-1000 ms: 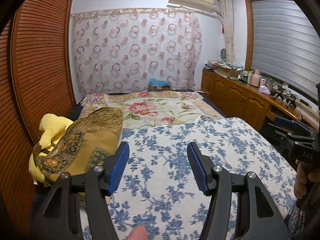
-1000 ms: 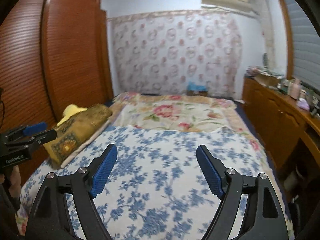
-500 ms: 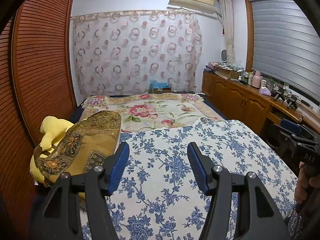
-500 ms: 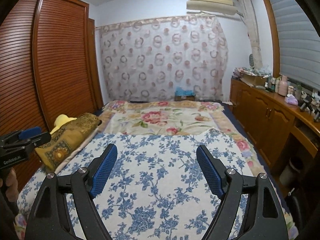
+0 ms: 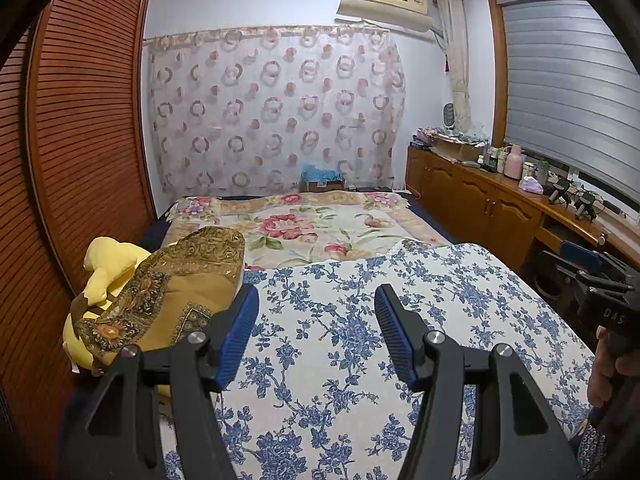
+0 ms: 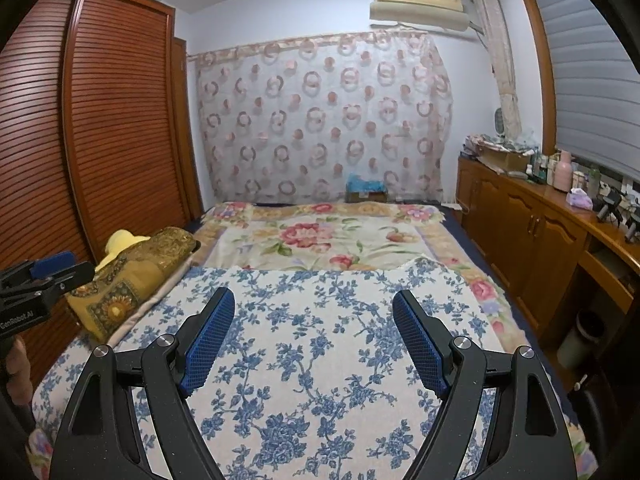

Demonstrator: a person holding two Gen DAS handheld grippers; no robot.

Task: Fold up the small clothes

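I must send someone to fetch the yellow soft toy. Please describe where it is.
Find the louvred wooden wardrobe beside the bed. At its foot lies a gold patterned cushion. The yellow soft toy lies half under it, the only plain yellow thing there.

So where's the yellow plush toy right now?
In both wrist views the yellow plush toy lies at the bed's left edge, against the wooden wardrobe, partly under the gold patterned cushion.

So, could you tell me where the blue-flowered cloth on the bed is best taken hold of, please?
Take the blue-flowered cloth by its far edge, near the raised right corner. That corner curls up off the rose-patterned blanket, so a pad could likely slip under it. Reach forward with the open right claw.
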